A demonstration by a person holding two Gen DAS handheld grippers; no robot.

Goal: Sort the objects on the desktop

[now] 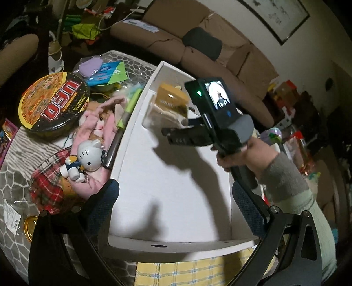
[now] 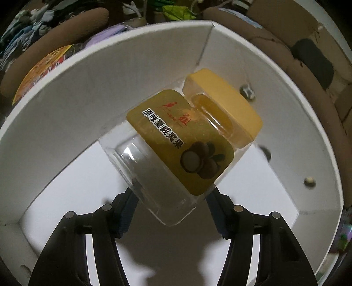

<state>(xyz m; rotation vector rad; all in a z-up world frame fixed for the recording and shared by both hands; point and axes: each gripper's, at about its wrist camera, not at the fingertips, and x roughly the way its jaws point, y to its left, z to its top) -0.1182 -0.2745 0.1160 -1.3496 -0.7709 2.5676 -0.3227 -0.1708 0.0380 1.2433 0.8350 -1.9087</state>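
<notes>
1 clear plastic jar (image 2: 167, 140), apparently empty, so light, stiff and slick, hangs mid-frame over the white box (image 2: 66, 88), right gripper (image 2: 173, 211) clenching its lower body; left gripper (image 1: 176, 209) released.

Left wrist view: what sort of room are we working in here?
Most likely a home living room: a brown sofa behind the cluttered table, a framed picture on the wall, toys and instant noodles around.
</notes>
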